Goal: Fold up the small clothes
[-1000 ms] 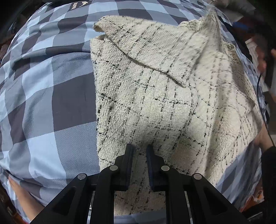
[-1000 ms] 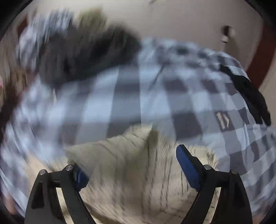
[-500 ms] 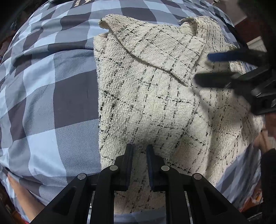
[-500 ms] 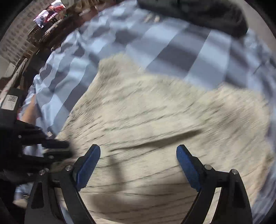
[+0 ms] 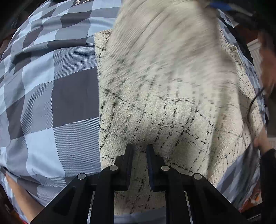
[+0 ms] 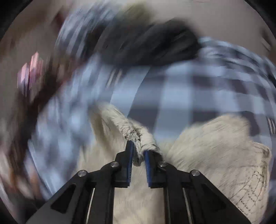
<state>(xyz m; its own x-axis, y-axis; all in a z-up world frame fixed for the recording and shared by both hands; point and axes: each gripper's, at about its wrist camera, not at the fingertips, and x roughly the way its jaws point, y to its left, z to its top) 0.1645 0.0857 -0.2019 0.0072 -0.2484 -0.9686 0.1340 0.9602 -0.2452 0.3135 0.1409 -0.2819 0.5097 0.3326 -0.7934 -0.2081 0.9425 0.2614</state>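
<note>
From the left wrist view, we see our left hand-held gripper (image 5: 139, 151) pointing steeply down at the near edge of the cream tweed garment (image 5: 172, 106), which lies on the blue-and-grey checked bedcover (image 5: 51, 103). Its jaws stand narrow with the near hem directly under and between them, and the cloth puckers there, so we judge it pinched. The garment stretches away from this gripper toward the top of the picture, long axis running up the frame, its left edge straight against the checks. The far part is lifted and blurred, folding toward us, with a blue pad of the other gripper (image 5: 219, 6) just showing at the top edge. So the far end belongs to the right hand and the near hem to the left. A bare hand (image 5: 261, 139) shows at the right rim beside the cloth. From the right wrist view, our right hand-held gripper (image 6: 138, 153) is closing its blue pads on a bunched ridge of the same garment's (image 6: 215, 146) edge, the cloth plainly between them and rising ahead of the tips. The rest spreads below and to the right over the bedcover (image 6: 181, 89). The fabric looks thick, nubbly and cream, crossed by thin broken black lines. A dark heap (image 6: 146, 43) lies beyond, too blurred to name.
</note>
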